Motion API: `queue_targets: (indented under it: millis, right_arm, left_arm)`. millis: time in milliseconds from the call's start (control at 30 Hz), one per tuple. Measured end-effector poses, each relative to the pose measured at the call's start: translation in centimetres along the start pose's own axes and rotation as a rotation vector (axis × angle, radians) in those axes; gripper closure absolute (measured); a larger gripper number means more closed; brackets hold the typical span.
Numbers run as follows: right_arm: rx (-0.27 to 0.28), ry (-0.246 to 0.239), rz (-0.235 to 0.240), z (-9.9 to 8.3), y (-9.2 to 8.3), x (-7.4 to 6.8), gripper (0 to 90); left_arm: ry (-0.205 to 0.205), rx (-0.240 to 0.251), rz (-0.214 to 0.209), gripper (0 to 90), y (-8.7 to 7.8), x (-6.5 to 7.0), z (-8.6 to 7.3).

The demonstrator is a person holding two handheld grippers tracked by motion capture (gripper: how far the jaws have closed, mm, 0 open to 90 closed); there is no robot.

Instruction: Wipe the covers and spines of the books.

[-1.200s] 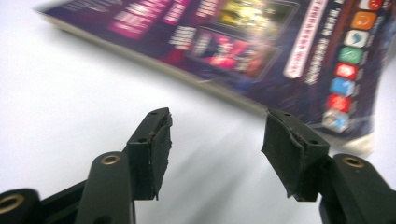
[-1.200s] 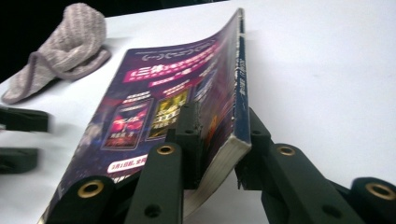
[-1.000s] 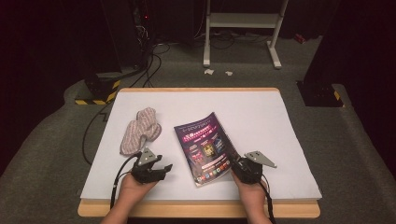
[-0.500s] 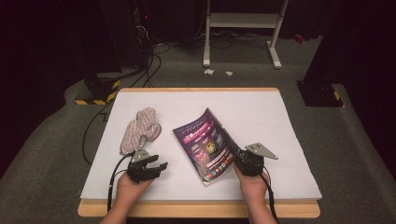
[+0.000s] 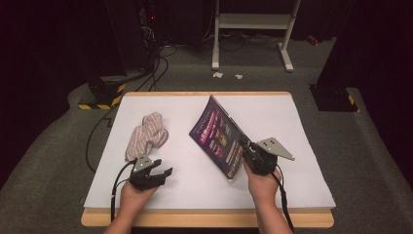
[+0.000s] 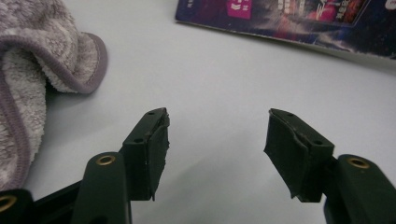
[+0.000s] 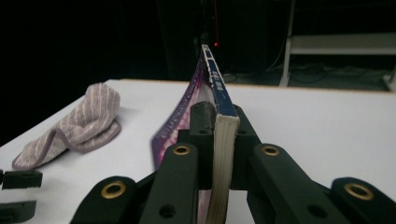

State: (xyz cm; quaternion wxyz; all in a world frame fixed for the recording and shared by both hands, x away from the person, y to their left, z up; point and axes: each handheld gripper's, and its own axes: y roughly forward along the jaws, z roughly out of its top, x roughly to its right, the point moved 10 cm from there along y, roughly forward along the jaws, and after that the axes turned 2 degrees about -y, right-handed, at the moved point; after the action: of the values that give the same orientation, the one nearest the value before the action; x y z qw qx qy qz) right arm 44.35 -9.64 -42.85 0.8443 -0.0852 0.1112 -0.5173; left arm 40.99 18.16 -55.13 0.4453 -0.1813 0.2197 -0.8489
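Magazine (image 5: 220, 136) now tilted up on edge off the table (image 5: 292, 185), lifted in the right gripper's (image 5: 248, 147) clamped jaws.

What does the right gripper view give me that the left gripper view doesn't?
Right gripper view alone: the right hand-held gripper shut on the book's page edge, the book tilted up on edge, and dark floor and a white rack behind the table. Left gripper view alone: the left hand-held gripper open over the bare white table. Both: the striped towel, the book's purple cover and the tabletop.

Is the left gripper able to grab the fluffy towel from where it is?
Probably yes. The left gripper has open, empty jaws, and the striped towel lies just beyond it on the white table with nothing between.
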Motion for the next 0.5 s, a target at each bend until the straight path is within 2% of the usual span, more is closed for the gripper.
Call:
queue_targets:
  millis: [33,67,167,333,367,433,467,500]
  right_arm:
    - [0.0,0.0,0.0,0.0,0.0,0.0,84.5]
    - [0.02,-0.001,-0.009,1.0,-0.3,0.2,84.5]
    - [0.044,-0.008,-0.025,1.9,-0.7,0.5,84.5]
    - [0.092,-0.022,-0.102,3.8,-1.5,2.3,84.4]
    - [0.092,-0.022,-0.102,3.8,-1.5,2.3,84.4]
    - [0.111,-0.036,-0.15,4.5,-2.0,3.6,84.4]
    - [0.111,-0.036,-0.15,4.5,-2.0,3.6,84.4]
    - [0.118,-0.046,-0.185,4.7,-2.3,4.6,84.4]
  left_arm:
    - [0.0,0.0,0.0,38.8,0.0,0.0,0.0]
    - [-0.002,0.006,0.0,38.6,0.0,0.0,0.1]
    - [-0.002,0.006,-0.002,38.2,0.0,0.0,0.1]
    - [-0.001,0.01,-0.007,38.1,-0.1,0.0,0.1]
    - [-0.002,0.013,-0.008,38.1,-0.1,0.0,0.1]
    - [-0.005,0.016,-0.008,38.1,-0.2,0.0,0.2]
    - [-0.005,0.016,-0.008,38.1,-0.2,0.0,0.2]
    - [-0.006,0.018,-0.01,38.1,-0.2,0.0,0.2]
